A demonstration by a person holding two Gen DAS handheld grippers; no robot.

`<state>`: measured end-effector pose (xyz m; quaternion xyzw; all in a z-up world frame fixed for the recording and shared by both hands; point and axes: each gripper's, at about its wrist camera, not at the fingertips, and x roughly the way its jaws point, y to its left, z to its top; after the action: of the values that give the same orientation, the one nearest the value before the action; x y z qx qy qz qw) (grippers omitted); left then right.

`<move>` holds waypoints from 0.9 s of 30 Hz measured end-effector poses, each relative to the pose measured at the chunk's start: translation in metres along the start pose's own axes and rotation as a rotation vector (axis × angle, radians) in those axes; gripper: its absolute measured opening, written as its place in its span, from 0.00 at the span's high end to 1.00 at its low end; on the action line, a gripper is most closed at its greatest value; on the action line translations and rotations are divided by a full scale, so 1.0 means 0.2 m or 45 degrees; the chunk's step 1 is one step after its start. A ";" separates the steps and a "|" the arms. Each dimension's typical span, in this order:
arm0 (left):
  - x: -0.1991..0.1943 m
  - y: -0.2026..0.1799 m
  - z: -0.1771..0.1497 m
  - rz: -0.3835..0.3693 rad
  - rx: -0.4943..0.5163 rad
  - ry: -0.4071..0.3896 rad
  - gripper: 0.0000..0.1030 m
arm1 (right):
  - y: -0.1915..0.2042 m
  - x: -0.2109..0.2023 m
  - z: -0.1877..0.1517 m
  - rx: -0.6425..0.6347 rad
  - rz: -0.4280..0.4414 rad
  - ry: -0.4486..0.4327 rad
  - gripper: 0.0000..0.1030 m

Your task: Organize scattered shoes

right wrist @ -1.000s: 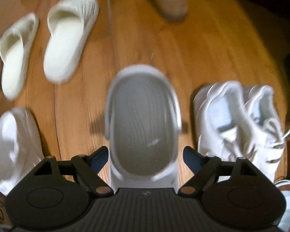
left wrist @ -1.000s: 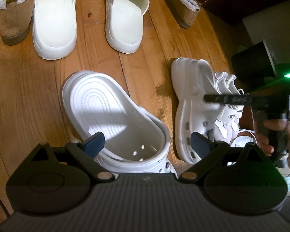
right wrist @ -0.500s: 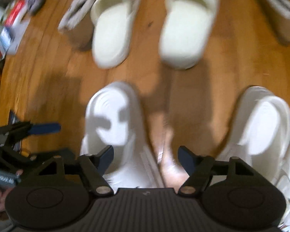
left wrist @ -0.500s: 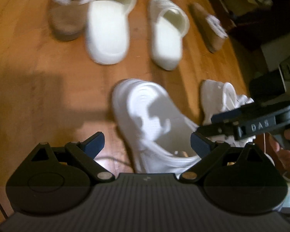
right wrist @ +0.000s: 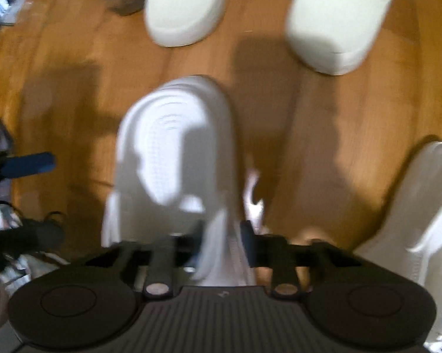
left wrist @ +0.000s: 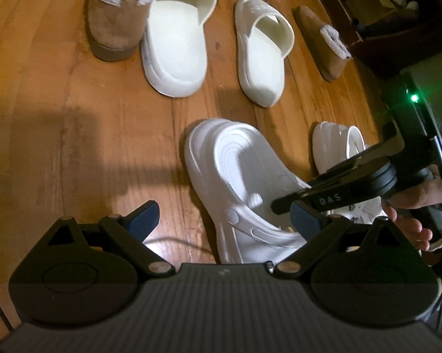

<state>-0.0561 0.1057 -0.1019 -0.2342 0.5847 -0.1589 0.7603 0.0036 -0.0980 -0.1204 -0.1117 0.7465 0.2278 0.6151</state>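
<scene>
Right gripper (right wrist: 221, 235): jaws have just closed and now clamp the side wall of the white clog (right wrist: 174, 153) at its heel end, low centre of the right wrist view (blurred). Left gripper (left wrist: 224, 217): jaws spread wide, nothing between the pads; in its own view the clog (left wrist: 238, 182) lies centre frame, toe toward the top, with the right gripper's finger reaching into its opening from the right.

Surroundings, left wrist view, left to right. Upper left: tan fleece-lined boot (left wrist: 115, 26), upright, touching the left cream slide (left wrist: 177, 41). Second cream slide (left wrist: 263, 56) well apart to its right. Tan slipper (left wrist: 324, 44) upper right, near a dark box (left wrist: 397, 23) at the frame corner. Mid right: second white clog (left wrist: 335, 150), partly hidden behind the right gripper body. A hand (left wrist: 412, 206) grips that handle at the right edge.

Open room: bare wooden floor (left wrist: 59, 147) fills the left half of the frame, shadowed, no obstacle. A strip of bare floor separates the held clog from the slides above. To the right, the second clog lies near, leaving little clearance there.
</scene>
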 end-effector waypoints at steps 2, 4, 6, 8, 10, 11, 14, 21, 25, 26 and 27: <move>0.00 0.00 0.00 -0.011 -0.002 0.001 0.06 | 0.01 -0.02 -0.02 -0.037 -0.041 -0.031 0.85; 0.00 0.00 0.00 -0.017 -0.003 0.000 0.06 | -0.05 -0.06 -0.05 0.029 -0.051 -0.055 0.85; 0.00 0.00 0.00 -0.022 -0.007 -0.001 0.06 | -0.07 -0.08 -0.07 0.031 -0.075 -0.064 0.85; -0.01 -0.01 0.00 -0.022 -0.026 -0.012 0.06 | -0.14 -0.12 -0.11 0.058 -0.134 -0.070 0.85; -0.01 -0.03 0.00 -0.013 -0.011 -0.018 0.06 | -0.24 -0.17 -0.15 0.142 -0.172 -0.064 0.85; -0.01 -0.05 -0.01 -0.003 0.007 -0.022 0.06 | -0.29 -0.19 -0.16 0.171 -0.195 -0.053 0.85; 0.00 -0.09 0.00 -0.013 0.034 -0.017 0.06 | -0.37 -0.21 -0.20 0.227 -0.256 -0.058 0.84; 0.05 -0.13 -0.01 -0.025 0.055 0.020 0.06 | -0.32 -0.26 -0.27 0.028 -0.558 -0.124 0.81; 0.08 -0.13 -0.01 -0.028 0.045 0.047 0.06 | -0.17 -0.38 -0.30 -0.118 -0.663 -0.340 0.19; 0.08 -0.13 -0.01 -0.025 0.051 0.047 0.06 | -0.16 -0.41 -0.32 -0.109 -0.630 -0.380 0.18; 0.08 -0.13 -0.01 -0.022 0.056 0.048 0.06 | -0.16 -0.47 -0.35 -0.081 -0.551 -0.447 0.19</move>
<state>-0.0538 0.0747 -0.1008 -0.2193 0.5932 -0.1827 0.7527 -0.0217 -0.1707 -0.0252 -0.2464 0.5800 0.1303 0.7655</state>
